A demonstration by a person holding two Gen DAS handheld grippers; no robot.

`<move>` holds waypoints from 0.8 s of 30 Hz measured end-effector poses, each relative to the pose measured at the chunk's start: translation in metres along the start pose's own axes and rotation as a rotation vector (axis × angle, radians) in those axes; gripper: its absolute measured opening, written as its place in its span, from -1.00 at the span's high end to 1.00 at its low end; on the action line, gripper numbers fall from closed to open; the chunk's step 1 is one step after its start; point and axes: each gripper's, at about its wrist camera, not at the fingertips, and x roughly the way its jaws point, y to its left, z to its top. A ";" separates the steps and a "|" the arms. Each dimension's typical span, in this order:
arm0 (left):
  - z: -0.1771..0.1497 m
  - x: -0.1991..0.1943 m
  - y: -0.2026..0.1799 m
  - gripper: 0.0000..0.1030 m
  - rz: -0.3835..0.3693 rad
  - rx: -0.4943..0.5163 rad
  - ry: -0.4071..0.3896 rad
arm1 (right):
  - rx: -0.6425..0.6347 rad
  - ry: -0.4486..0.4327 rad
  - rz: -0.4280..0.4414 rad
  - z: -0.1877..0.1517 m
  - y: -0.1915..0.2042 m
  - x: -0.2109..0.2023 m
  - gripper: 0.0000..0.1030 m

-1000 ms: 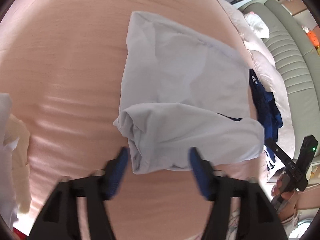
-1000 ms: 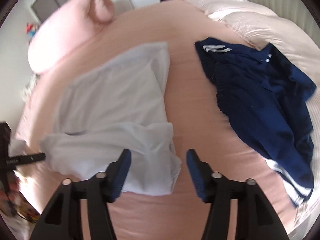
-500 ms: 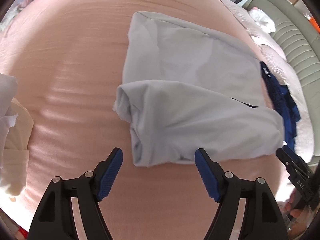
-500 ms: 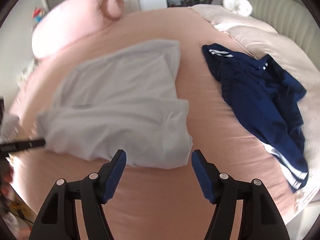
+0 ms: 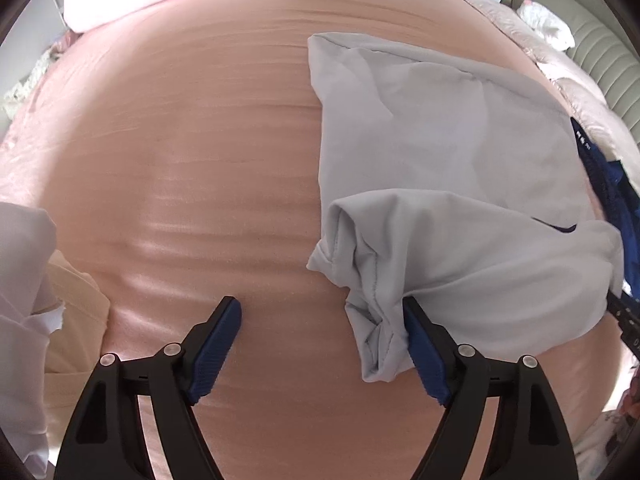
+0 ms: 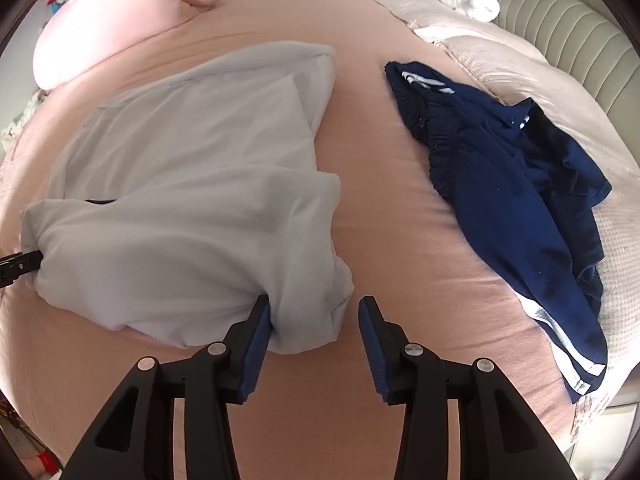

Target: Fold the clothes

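While the grey shirt (image 6: 192, 200) lies half-folded on the pink bed (image 5: 200, 160), the right gripper (image 6: 314, 320) is closing around its near right corner, and the left gripper (image 5: 320, 320), opening wide, holds nothing. A shallow bite could catch one layer only, spoiling the fold.

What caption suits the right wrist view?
Right gripper closing around a corner of the light grey garment on a pink bed, navy shorts alongside.

Nothing is showing readable text — the small white marks on the navy garment (image 5: 585, 141) are staying too blurred.
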 end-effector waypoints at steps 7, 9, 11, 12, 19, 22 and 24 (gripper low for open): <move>-0.004 -0.014 0.017 -0.54 -0.254 -0.252 0.099 | 0.184 0.019 0.143 -0.009 -0.019 -0.022 0.03; -0.009 -0.020 0.022 -0.55 -0.354 -0.318 0.099 | 0.214 0.003 0.181 -0.015 -0.019 -0.033 -0.18; -0.013 -0.023 0.020 -0.55 -0.412 -0.337 0.091 | 0.239 -0.012 0.209 -0.020 -0.017 -0.042 -0.26; -0.014 -0.023 0.019 -0.55 -0.433 -0.350 0.092 | 0.271 -0.013 0.245 -0.024 -0.018 -0.045 -0.26; -0.038 -0.018 0.019 -0.55 -0.522 -0.452 0.139 | 0.525 -0.002 0.450 -0.040 -0.024 -0.041 -0.27; -0.048 -0.014 0.017 -0.55 -0.585 -0.505 0.149 | 0.567 0.008 0.476 -0.044 -0.025 -0.036 -0.27; -0.054 -0.009 0.019 -0.55 -0.653 -0.573 0.156 | 0.596 0.008 0.491 -0.045 -0.025 -0.033 -0.28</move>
